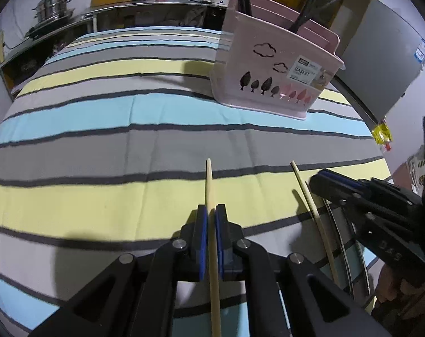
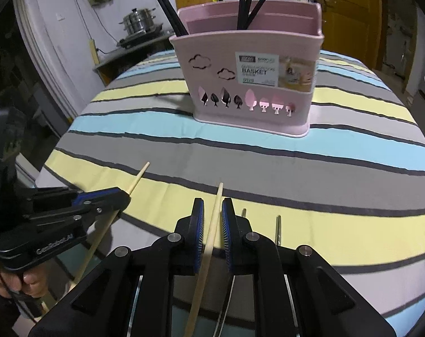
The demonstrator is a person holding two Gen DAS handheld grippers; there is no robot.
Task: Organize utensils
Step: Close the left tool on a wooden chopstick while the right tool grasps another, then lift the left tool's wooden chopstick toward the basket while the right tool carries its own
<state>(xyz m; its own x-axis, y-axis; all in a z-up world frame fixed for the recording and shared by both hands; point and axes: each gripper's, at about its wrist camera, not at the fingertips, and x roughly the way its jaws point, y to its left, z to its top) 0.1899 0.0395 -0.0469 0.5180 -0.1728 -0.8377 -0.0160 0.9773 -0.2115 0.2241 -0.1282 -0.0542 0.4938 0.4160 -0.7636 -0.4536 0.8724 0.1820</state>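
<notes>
**Reader:** Nearest the left wrist lens, what sits between the blue pads?

**Legend:** Left gripper [image 1: 211,219], jaws drawn together and clamped on a pale wooden chopstick [image 1: 211,196]; the stick runs straight out between the pads and its tip hangs over the yellow band of the striped tablecloth [image 1: 100,140]; in the right wrist view the same gripper [image 2: 122,196] enters from the left edge, gripped by a hand [image 2: 24,280], with its stick [image 2: 138,178] jutting past the fingertips.

**Reader:** And the right gripper?

**Legend:** Right gripper [image 2: 212,219], jaws narrowly parted, with a second wooden chopstick [image 2: 215,213] passing between them at a slant; the stick lies against the inner face of the left pad near its base; whether the other pad presses on it cannot be told; from the left wrist view this gripper [image 1: 317,182] comes in from the right, its stick [image 1: 302,185] alongside.

**Reader:** What lies beside it?

**Legend:** Two thin metal utensil handles [image 2: 278,229] just to the right of the right gripper, lying on the cloth; their far ends are hidden under the gripper body.

**Reader:** Where is the container?

**Legend:** Pink utensil basket [image 2: 254,84], upright on the tablecloth, well apart from both grippers and ahead of them; cloud and tree cut-outs and a printed label on its front wall; several black chopsticks [image 2: 247,0] stand tilted inside, in its rear compartments; the same basket [image 1: 274,67] appears toward the upper right in the left wrist view.
</notes>
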